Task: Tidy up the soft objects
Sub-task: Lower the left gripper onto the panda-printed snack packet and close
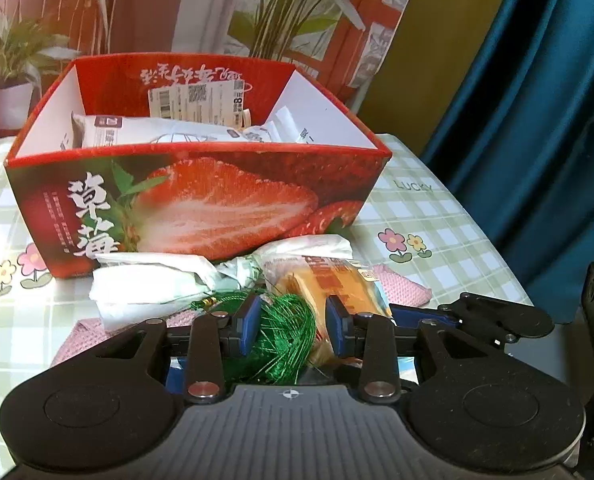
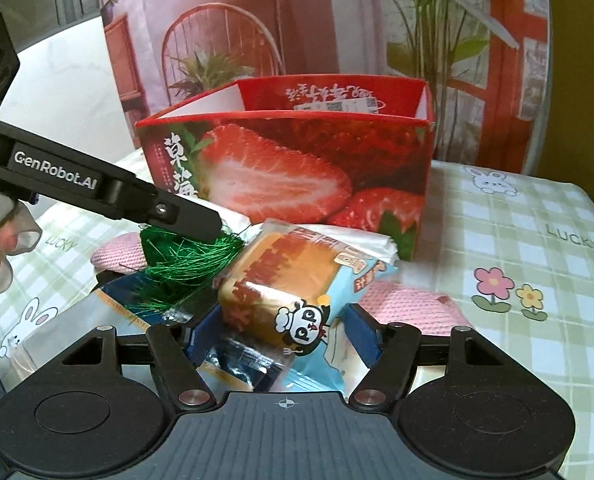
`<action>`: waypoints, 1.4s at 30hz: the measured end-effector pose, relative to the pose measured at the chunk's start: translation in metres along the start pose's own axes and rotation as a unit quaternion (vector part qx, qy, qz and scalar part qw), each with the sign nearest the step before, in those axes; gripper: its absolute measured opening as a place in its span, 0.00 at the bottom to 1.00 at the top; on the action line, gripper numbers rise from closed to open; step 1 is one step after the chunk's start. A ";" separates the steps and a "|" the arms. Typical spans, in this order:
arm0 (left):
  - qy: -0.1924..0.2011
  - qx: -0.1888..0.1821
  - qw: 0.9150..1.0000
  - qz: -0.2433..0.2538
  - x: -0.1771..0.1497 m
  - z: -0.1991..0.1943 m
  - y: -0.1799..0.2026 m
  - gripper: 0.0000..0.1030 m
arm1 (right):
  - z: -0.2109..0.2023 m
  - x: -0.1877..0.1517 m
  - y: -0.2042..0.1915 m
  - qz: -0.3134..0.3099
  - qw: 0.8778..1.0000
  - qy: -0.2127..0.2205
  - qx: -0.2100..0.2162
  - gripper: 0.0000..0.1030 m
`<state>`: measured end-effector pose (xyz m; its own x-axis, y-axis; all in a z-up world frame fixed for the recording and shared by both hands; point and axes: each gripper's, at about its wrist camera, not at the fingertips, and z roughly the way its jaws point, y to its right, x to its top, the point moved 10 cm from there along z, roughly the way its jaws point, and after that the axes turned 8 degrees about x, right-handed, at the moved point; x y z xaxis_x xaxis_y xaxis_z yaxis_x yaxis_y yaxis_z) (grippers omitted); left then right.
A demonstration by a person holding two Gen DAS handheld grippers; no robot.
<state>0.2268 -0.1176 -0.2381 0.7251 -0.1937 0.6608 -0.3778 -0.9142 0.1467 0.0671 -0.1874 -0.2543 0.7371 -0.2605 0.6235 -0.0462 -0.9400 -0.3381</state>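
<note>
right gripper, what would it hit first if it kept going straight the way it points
Most likely the packaged cake lying between its jaws; the right gripper points straight at it. Behind that stands the strawberry box, though depth is hard to judge.

My left wrist camera looks forward and down along its fingers, close to the pile in front of the strawberry box [image 1: 201, 204], and high enough to see inside the box. My right wrist camera sits lower, also tilted down, facing the same printed front of the strawberry box [image 2: 297, 176] from slightly further right. Both views share that box, the green thread bundle [image 1: 285, 340] [image 2: 189, 260] and the wrapped cake [image 1: 337, 280] [image 2: 281, 284] just before it.
</note>
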 end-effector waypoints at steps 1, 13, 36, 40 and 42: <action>-0.001 0.000 1.000 0.001 0.000 0.000 0.000 0.36 | 0.001 0.000 -0.001 0.001 1.000 0.000 0.003 0.63; 0.005 -0.007 1.000 -0.026 0.032 0.015 -0.015 0.35 | 0.013 0.011 -0.006 -0.033 0.999 0.005 0.022 0.46; -0.067 -0.056 0.992 -0.086 0.037 0.074 -0.026 0.37 | 0.016 0.012 0.016 0.015 0.999 -0.003 0.032 0.41; -0.069 -0.075 0.991 -0.089 0.033 0.076 -0.021 0.37 | 0.020 0.012 0.018 0.019 0.999 -0.004 0.029 0.44; -0.067 -0.083 0.990 -0.089 0.032 0.072 -0.018 0.36 | 0.020 0.012 0.020 0.033 0.999 0.000 0.035 0.41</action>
<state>0.2984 -0.1335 -0.2723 0.8548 -0.0907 0.5110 -0.3181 -0.8696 0.3777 0.0889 -0.2045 -0.2677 0.7346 -0.3205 0.5980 -0.0466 -0.9032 -0.4268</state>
